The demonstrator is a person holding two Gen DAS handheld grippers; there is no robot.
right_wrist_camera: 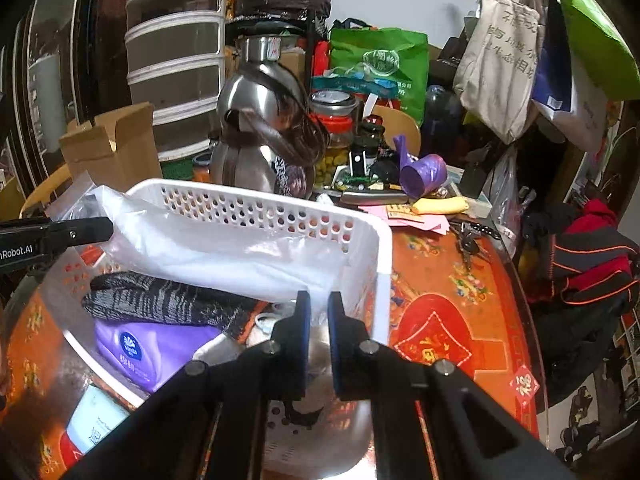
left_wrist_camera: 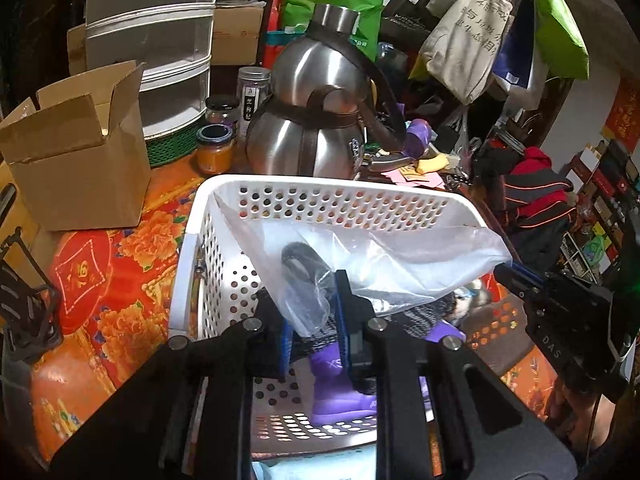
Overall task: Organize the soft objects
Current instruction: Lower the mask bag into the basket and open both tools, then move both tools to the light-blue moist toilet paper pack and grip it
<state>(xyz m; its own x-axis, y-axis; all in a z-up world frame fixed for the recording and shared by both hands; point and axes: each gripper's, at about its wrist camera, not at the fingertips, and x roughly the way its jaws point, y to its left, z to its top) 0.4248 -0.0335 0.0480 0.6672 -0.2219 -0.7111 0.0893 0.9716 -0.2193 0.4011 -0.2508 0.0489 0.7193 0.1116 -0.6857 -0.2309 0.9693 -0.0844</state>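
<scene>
Two grips: left gripper (left_wrist_camera: 310,320) and right gripper (right_wrist_camera: 319,316) fingers each pinch one end of the bag (left_wrist_camera: 380,256).
Bag place: hanging over the basket (left_wrist_camera: 320,186), above the sock (right_wrist_camera: 168,300).
Slip risk: thin plastic can slide out.
Snag risk: bag may catch the rim.

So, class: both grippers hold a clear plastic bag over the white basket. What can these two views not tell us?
- Left wrist: the dark item inside the plastic bag, blurred by crinkled film.
- Right wrist: the pale pack, cut off beneath the white basket rim.
- Both: the basket floor, covered by the striped knit and the grippers.
</scene>
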